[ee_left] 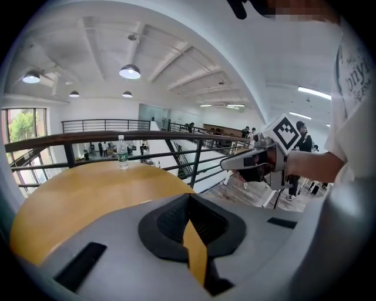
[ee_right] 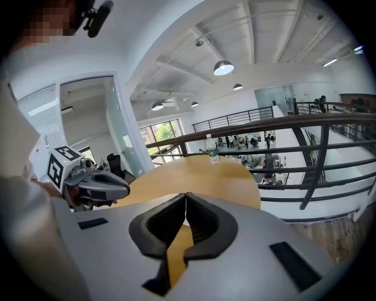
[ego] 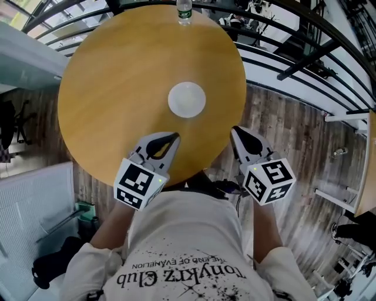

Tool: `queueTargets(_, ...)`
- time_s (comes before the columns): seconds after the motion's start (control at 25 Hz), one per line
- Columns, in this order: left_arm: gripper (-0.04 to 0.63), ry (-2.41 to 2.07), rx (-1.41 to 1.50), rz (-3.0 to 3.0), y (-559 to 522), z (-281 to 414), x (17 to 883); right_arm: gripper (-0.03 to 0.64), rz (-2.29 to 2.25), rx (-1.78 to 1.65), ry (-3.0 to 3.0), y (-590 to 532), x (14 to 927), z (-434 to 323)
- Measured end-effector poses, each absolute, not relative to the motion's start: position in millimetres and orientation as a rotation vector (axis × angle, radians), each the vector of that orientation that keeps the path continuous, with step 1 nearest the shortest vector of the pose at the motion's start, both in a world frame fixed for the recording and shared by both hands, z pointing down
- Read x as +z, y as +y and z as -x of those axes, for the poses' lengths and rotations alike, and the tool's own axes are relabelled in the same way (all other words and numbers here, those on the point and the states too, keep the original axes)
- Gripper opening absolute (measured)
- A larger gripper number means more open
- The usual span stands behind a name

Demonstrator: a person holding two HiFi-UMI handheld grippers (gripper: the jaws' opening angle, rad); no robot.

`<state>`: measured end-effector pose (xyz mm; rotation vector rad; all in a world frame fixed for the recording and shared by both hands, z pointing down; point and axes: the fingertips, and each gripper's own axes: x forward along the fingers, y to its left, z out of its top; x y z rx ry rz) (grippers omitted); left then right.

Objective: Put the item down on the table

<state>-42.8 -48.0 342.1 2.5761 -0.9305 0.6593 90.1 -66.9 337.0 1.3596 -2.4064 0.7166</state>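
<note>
Since the round wooden table [ego: 106, 88] carries a white round item [ego: 187, 99] close to its centre with nothing touching it, the task looks done or all but done. I judge the item set down, with only drawing the hands clear left to do. The left gripper [ego: 174, 139] hangs over the table's rim at about 6 o'clock. The right gripper [ego: 235, 130] hangs just outside the rim at about 4 o'clock. Both point toward 12 o'clock, well apart from the item. In the left gripper view the jaws are pressed together at the tips with nothing between them, and only tabletop shows through the slit lower down. The right gripper view shows the same: tips meeting, no load. A water bottle [ego: 184, 12] stands upright at the rim at 12 o'clock, far from everything else and seemingly no part of the job.

Some things are harder to make out. In the head view, part of the table's near edge is covered by the two grippers and the person's shirt [ego: 188, 235]. Each gripper's grey body fills the lower half of its own view and blocks the table's middle, so the item appears in neither gripper view. What the item is I cannot tell: a plate, a shallow bowl or a lid, pale and seen from straight above. The bottle's cap is cut off by the top edge of the head view.
</note>
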Motion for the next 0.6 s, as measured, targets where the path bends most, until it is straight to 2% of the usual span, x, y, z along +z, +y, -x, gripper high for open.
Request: queueTargets(0.6, 0.023, -1.035, 0.634, -2.551, -43.5, 58.4, 327.3, 0.025, -1.277, 0.657, -2.46, -60.3, 314.1, -60.8)
